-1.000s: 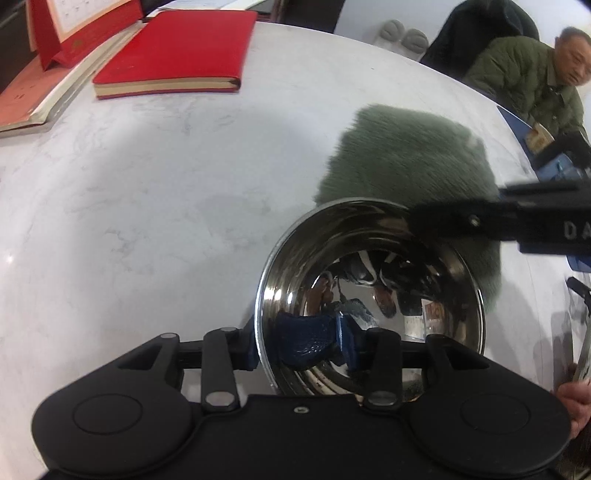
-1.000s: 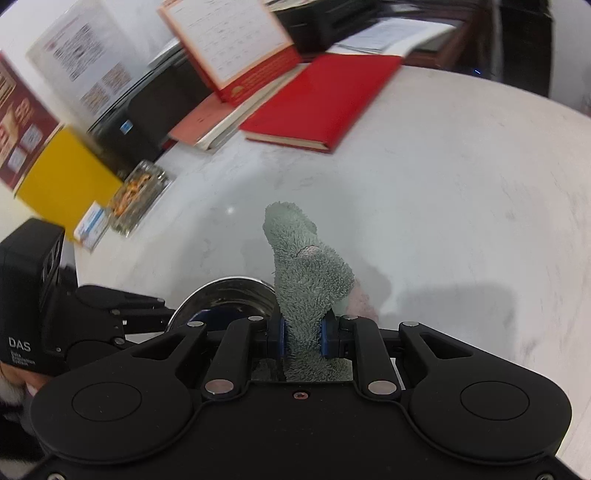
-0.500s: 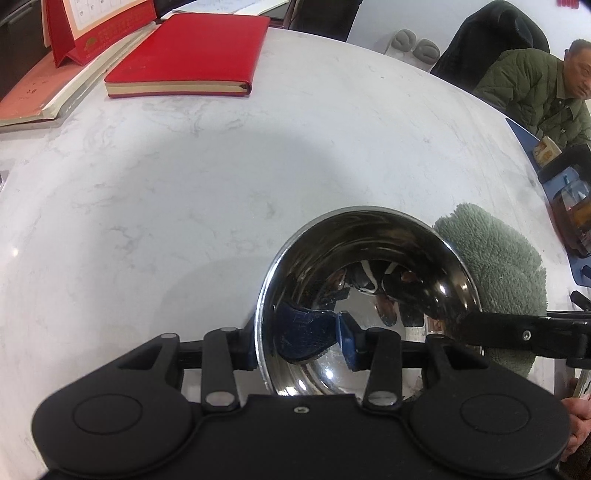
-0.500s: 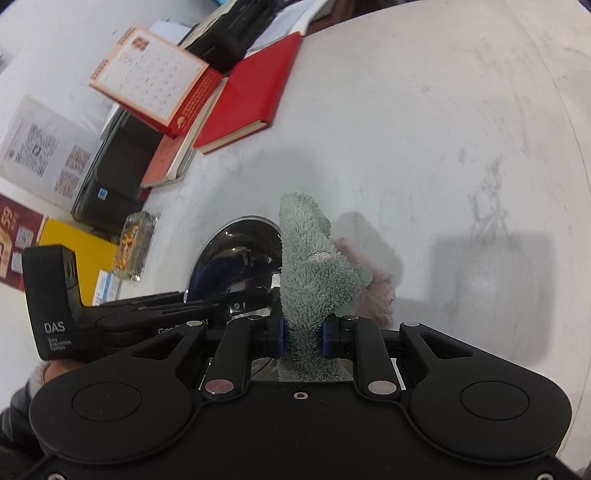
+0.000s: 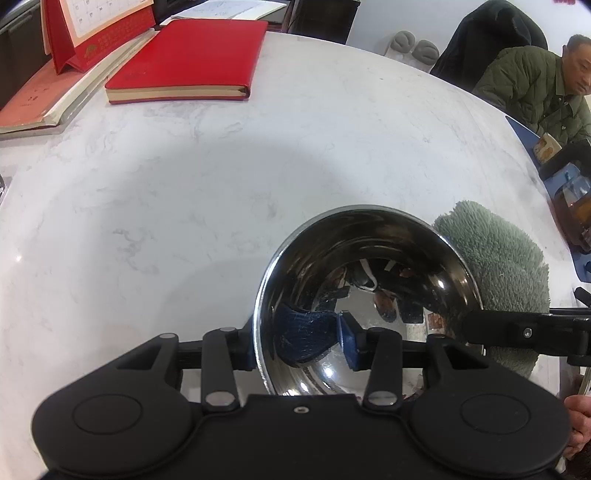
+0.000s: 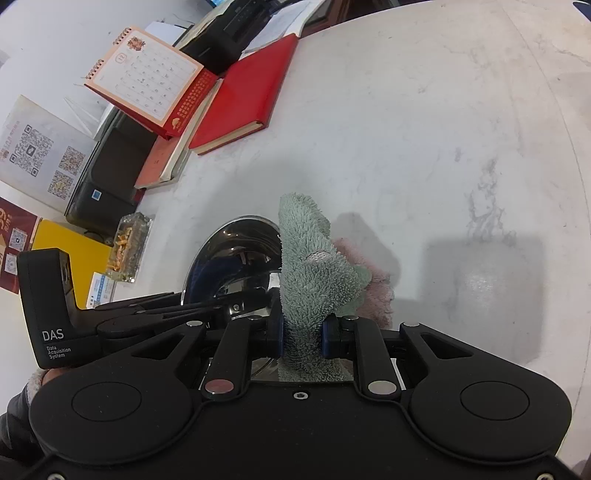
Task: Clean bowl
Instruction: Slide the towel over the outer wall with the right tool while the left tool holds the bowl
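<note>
A shiny steel bowl [image 5: 369,288] rests on the white marble table [image 5: 184,184]. My left gripper [image 5: 295,343] is shut on the bowl's near-left rim, with one finger outside the wall and the blue pad [image 5: 349,343] inside. A grey-green fluffy cloth [image 5: 495,258] lies against the bowl's right side. In the right wrist view my right gripper [image 6: 302,338] is shut on this cloth [image 6: 314,280], which stands up between the pads beside the bowl [image 6: 236,254]. A pink part of the cloth [image 6: 373,288] shows behind it. A right finger [image 5: 524,332] reaches in at the bowl's right rim.
A red notebook [image 5: 188,59], a desk calendar [image 5: 92,29] and other books lie at the table's far left. A seated person in a green jacket [image 5: 535,85] is at the far right. A glass box [image 6: 129,247] and a black printer [image 6: 110,173] stand beyond the left gripper.
The right gripper has rolled and carried the cloth from behind the bowl's far rim round to the bowl's right side, lower down. The left gripper and bowl have stayed put.
</note>
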Action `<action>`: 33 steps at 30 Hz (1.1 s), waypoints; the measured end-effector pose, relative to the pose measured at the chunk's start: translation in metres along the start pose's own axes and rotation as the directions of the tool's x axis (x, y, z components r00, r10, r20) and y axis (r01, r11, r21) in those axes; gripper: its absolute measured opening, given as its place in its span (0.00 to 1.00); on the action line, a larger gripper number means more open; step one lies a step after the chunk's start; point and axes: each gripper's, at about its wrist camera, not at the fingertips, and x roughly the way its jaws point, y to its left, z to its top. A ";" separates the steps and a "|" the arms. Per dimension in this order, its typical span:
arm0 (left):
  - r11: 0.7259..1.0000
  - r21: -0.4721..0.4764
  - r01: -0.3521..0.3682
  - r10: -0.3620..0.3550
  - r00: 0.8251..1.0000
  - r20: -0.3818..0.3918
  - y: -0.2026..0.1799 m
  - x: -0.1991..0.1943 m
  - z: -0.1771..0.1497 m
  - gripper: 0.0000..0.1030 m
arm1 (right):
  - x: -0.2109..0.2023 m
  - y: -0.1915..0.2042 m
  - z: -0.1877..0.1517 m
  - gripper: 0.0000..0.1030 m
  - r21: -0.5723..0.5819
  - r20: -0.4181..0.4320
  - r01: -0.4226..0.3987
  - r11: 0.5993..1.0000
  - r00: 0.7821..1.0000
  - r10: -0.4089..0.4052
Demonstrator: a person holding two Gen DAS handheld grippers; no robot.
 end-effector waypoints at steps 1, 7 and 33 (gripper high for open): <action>1.000 0.000 -0.001 0.001 1.000 0.000 0.000 0.000 0.000 0.39 | 0.000 0.000 0.000 0.16 0.000 0.000 0.000 1.000 1.000 0.000; 1.000 -0.003 -0.014 0.014 1.000 -0.009 -0.002 -0.003 -0.003 0.38 | 0.002 0.004 0.004 0.16 -0.045 -0.004 0.016 0.999 1.000 -0.016; 0.990 0.132 0.054 -0.046 0.997 -0.064 0.012 0.005 0.015 0.32 | 0.034 0.058 0.062 0.15 -0.548 -0.096 0.010 0.837 0.993 -0.074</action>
